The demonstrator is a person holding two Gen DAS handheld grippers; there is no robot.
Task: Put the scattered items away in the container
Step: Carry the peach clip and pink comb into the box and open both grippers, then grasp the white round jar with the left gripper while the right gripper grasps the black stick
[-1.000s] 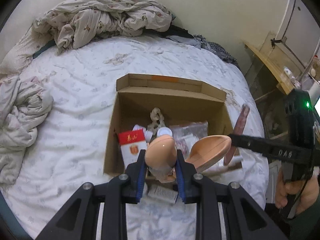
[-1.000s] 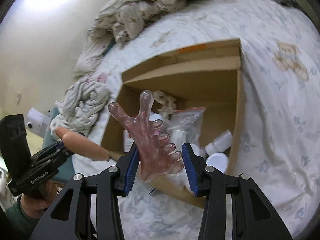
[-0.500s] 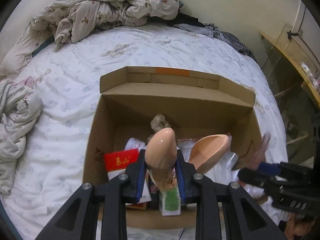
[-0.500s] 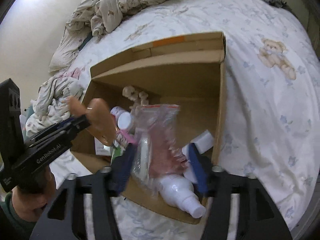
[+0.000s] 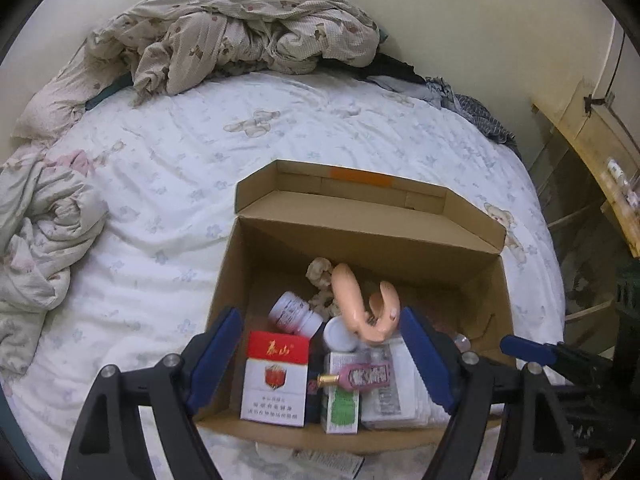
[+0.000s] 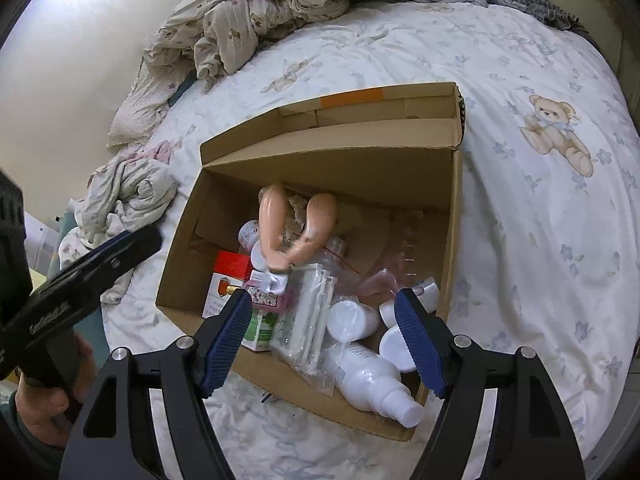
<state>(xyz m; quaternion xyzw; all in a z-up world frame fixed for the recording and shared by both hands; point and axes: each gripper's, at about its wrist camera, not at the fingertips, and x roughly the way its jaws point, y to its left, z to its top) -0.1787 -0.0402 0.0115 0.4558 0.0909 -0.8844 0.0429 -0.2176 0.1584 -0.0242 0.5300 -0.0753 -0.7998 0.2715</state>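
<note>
An open cardboard box (image 5: 372, 236) (image 6: 454, 208) lies on the bed. In it are a peach U-shaped item (image 5: 362, 304) (image 6: 296, 224), a red-and-white carton (image 5: 276, 376), a white jar (image 5: 294, 314), a pink comb (image 6: 400, 252) seen blurred, white bottles (image 6: 372, 376) and a clear bag (image 6: 312, 316). My left gripper (image 5: 320, 364) is open and empty above the box's near edge. My right gripper (image 6: 328, 336) is open and empty above the box's near right corner.
A white floral bedsheet (image 5: 168, 184) covers the bed. A crumpled quilt (image 5: 240, 40) lies at the far end and bunched bedding (image 5: 36, 232) at the left. A flat packet (image 5: 328, 458) lies on the sheet in front of the box. Wooden furniture (image 5: 592, 148) stands to the right.
Both grippers moved over the box and opened. The peach item dropped from the left gripper into the box, and the pink comb dropped from the right gripper into it.
</note>
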